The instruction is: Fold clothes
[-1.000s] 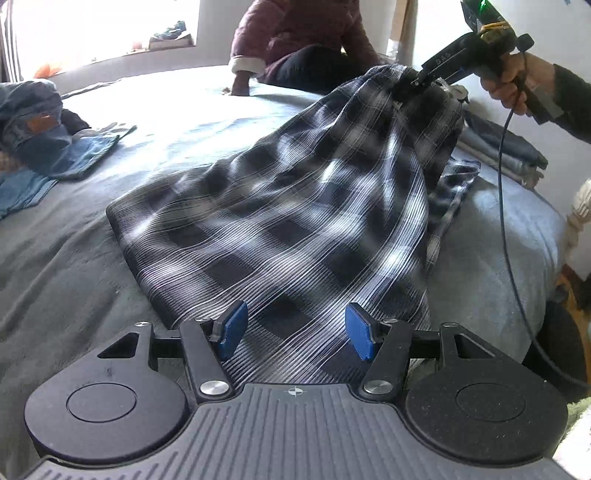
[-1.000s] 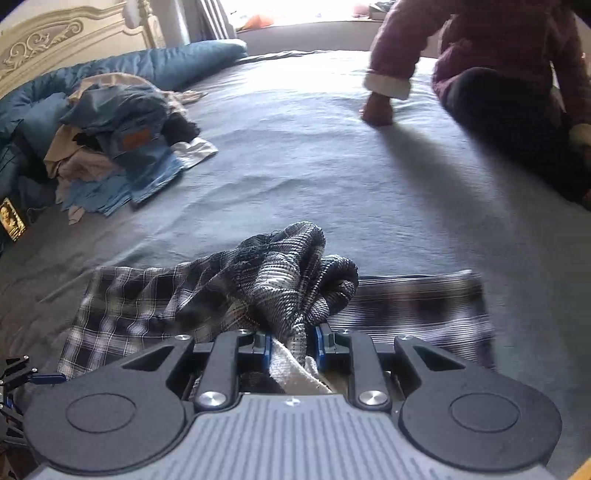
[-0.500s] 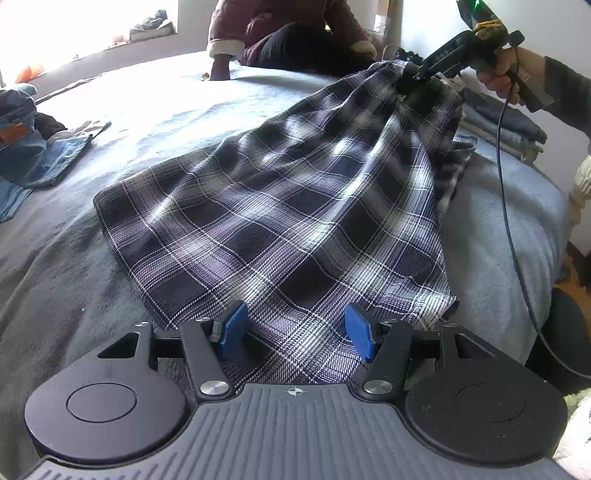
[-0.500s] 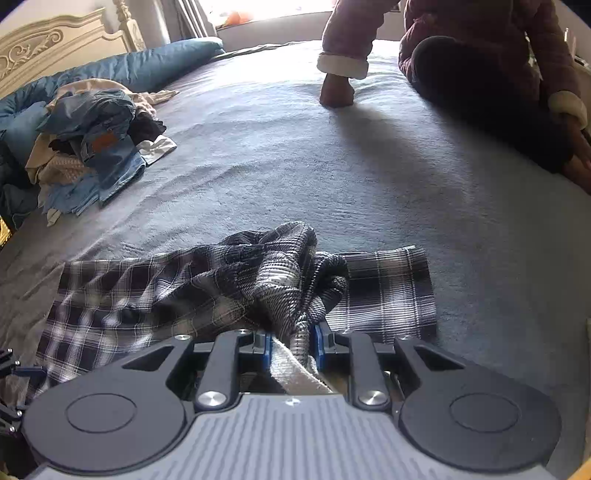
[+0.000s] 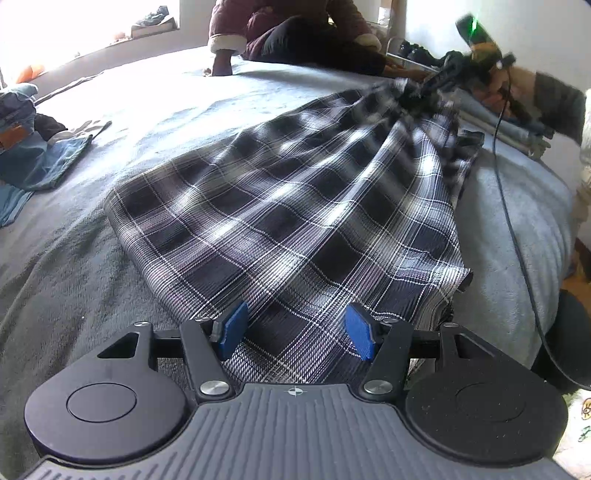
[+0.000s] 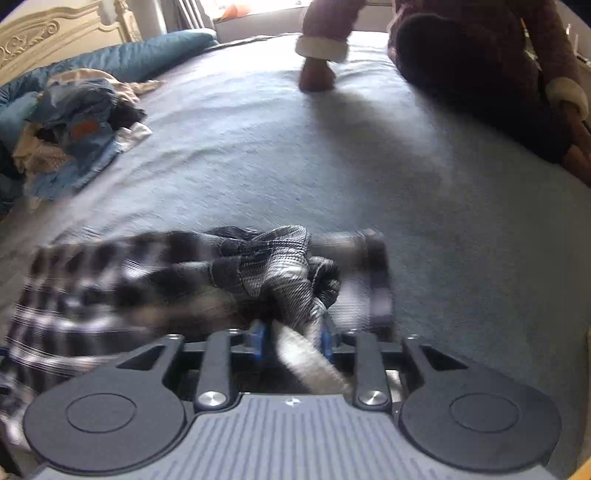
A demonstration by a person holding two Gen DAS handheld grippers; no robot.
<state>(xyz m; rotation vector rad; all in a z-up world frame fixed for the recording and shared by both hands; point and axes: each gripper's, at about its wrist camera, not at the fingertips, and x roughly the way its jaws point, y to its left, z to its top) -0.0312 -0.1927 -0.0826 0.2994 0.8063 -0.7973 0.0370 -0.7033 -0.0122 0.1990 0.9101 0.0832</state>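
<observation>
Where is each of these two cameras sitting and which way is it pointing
Left wrist: sits on the left gripper, low over the near hem of the plaid garment, looking along it across the bed; its open blue-padded fingers show, plus the right gripper and hand far off.
Right wrist: sits on the right gripper, facing across the bed toward a seated person and clothes pile; its fingers pinch bunched plaid.
Shared: the garment, bed, seated person, clothes pile.

home bedroom, wide grey-covered bed (image 6: 369, 155), carved cream headboard (image 6: 55, 33), heap of clothes (image 6: 74, 136), bright window (image 5: 92, 22)
</observation>
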